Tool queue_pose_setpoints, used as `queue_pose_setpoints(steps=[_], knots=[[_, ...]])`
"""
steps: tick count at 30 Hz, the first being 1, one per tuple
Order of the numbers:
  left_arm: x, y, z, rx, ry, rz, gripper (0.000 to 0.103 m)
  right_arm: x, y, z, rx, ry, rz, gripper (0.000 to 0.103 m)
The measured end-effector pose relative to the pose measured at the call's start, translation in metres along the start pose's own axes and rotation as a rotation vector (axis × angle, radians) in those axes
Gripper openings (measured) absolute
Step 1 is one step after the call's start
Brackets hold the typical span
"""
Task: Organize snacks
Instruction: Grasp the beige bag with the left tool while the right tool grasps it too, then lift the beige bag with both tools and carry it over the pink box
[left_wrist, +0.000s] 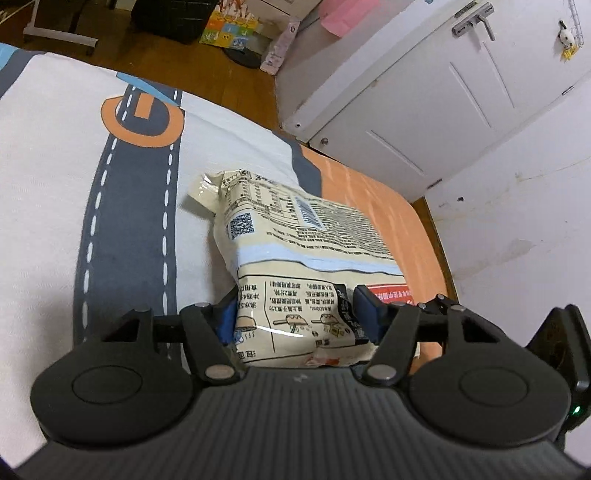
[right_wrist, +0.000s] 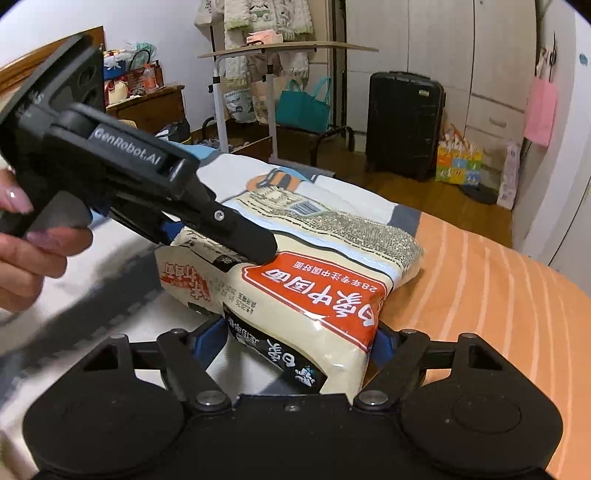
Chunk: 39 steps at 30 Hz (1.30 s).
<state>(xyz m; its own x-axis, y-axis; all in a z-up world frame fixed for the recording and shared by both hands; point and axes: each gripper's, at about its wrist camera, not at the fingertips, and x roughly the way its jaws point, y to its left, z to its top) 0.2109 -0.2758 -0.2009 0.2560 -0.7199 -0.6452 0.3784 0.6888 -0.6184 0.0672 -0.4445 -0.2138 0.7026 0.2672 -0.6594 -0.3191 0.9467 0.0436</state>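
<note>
A cream noodle multipack bag (left_wrist: 314, 236) with a red label (right_wrist: 317, 295) lies on the bed, near the orange part of the sheet (right_wrist: 480, 295). My left gripper (left_wrist: 297, 306) has the bag's near end between its blue pads, which press on both sides. In the right wrist view one of its fingers (right_wrist: 236, 232) lies across the top of the bag, and a person's hand (right_wrist: 22, 251) holds its handle. My right gripper (right_wrist: 295, 332) straddles another corner of the bag. Its right pad touches the bag, and a narrow gap shows at the left pad.
The road-patterned sheet (left_wrist: 55, 184) covers the bed. A white cupboard door (left_wrist: 424, 110) and a wall stand close beyond the bed's corner. Across the wooden floor are a black suitcase (right_wrist: 404, 122), a rolling side table (right_wrist: 288, 50) and several bags.
</note>
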Motion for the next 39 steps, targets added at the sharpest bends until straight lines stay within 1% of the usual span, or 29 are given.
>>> queue_pose_setpoints(steps=[3, 7, 11, 14, 18, 23, 27, 31, 35, 39], knots=[[-0.016, -0.007, 0.002, 0.001, 0.007, -0.003, 0.061, -0.013, 0.006, 0.013, 0.013, 0.028, 0.018, 0.082], [-0.044, -0.014, 0.002, -0.012, 0.016, -0.006, 0.061, -0.031, 0.025, 0.029, 0.011, 0.061, 0.019, 0.082], [-0.073, -0.015, -0.004, -0.039, 0.038, -0.009, 0.062, -0.049, 0.05, 0.041, 0.014, 0.105, 0.024, 0.082], [-0.096, -0.013, -0.009, -0.07, 0.081, 0.005, 0.061, -0.06, 0.073, 0.048, 0.024, 0.155, 0.034, 0.082], [-0.133, -0.008, -0.018, -0.103, 0.087, 0.005, 0.061, -0.075, 0.103, 0.059, 0.0, 0.173, 0.046, 0.082], [-0.189, -0.006, -0.032, -0.118, 0.066, 0.018, 0.061, -0.095, 0.145, 0.076, -0.024, 0.197, 0.06, 0.082], [-0.234, 0.009, -0.047, -0.163, 0.033, 0.001, 0.061, -0.108, 0.185, 0.087, -0.068, 0.194, 0.067, 0.082], [-0.28, 0.026, -0.059, -0.19, -0.005, -0.002, 0.061, -0.117, 0.224, 0.097, -0.122, 0.167, 0.085, 0.082], [-0.322, 0.041, -0.068, -0.184, -0.037, 0.035, 0.062, -0.115, 0.26, 0.107, -0.156, 0.155, 0.121, 0.082], [-0.362, 0.055, -0.071, -0.129, -0.039, 0.102, 0.062, -0.104, 0.291, 0.117, -0.151, 0.158, 0.178, 0.082]])
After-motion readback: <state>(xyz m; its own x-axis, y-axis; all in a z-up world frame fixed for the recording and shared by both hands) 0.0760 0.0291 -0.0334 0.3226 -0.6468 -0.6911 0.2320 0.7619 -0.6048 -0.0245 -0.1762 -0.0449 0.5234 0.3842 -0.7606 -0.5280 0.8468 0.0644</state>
